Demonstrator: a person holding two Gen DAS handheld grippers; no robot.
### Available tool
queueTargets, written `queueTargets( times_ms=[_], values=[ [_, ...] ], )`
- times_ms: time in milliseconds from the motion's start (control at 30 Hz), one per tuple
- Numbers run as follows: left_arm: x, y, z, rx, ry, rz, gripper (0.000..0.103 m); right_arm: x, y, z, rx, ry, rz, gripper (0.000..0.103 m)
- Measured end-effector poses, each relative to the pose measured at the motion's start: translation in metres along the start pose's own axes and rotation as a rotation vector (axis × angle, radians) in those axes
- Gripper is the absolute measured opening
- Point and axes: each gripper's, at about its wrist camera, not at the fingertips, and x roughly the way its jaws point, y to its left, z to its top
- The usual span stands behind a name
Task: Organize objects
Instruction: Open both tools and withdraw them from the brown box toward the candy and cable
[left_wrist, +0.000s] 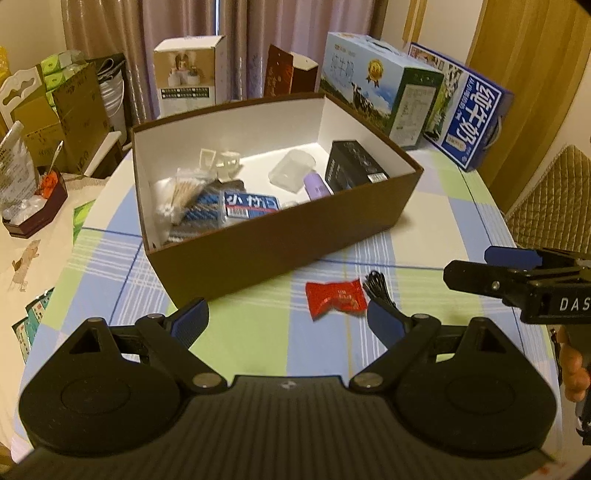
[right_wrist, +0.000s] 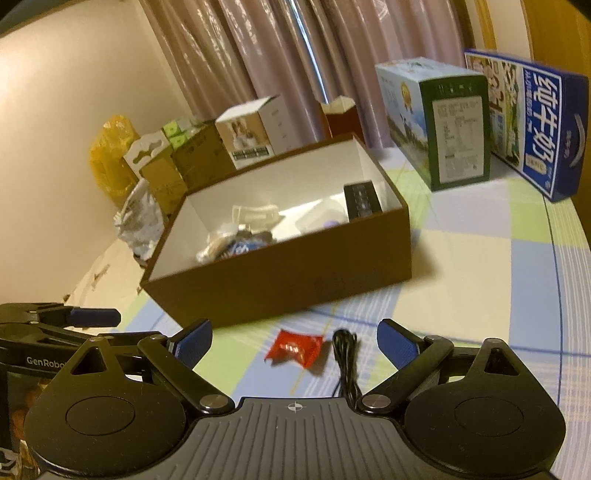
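Both tongs, left tongs (left_wrist: 288, 325) and right tongs (right_wrist: 294, 345), are held spread and empty over the desk (left_wrist: 461, 221), red candy packet (left_wrist: 335, 298) and black cable (right_wrist: 345, 363) left beside the brown box (left_wrist: 280, 243); pickup judged next, candy first.

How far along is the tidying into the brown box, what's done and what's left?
Mostly done: the brown cardboard box already holds cotton swabs, a black carton, a lilac tube and more. Nothing is in hand; left gripper and right gripper are open, empty. Left on the checked tablecloth: the red foil sachet and the black coiled cable.
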Motion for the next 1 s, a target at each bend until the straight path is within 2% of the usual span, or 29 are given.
queueTargets(
  times_ms=[433,1000],
  values=[
    [0.013,-0.012,-0.021,0.023,0.074,-0.013,0.091,0.004,-0.007,-0.026,0.02,0.084,-0.01,0.094],
    [0.031,-0.014,-0.034,0.029,0.138,0.001,0.091,0.022,-0.011,-0.045,0.016,0.165,-0.045,0.094]
  ],
)
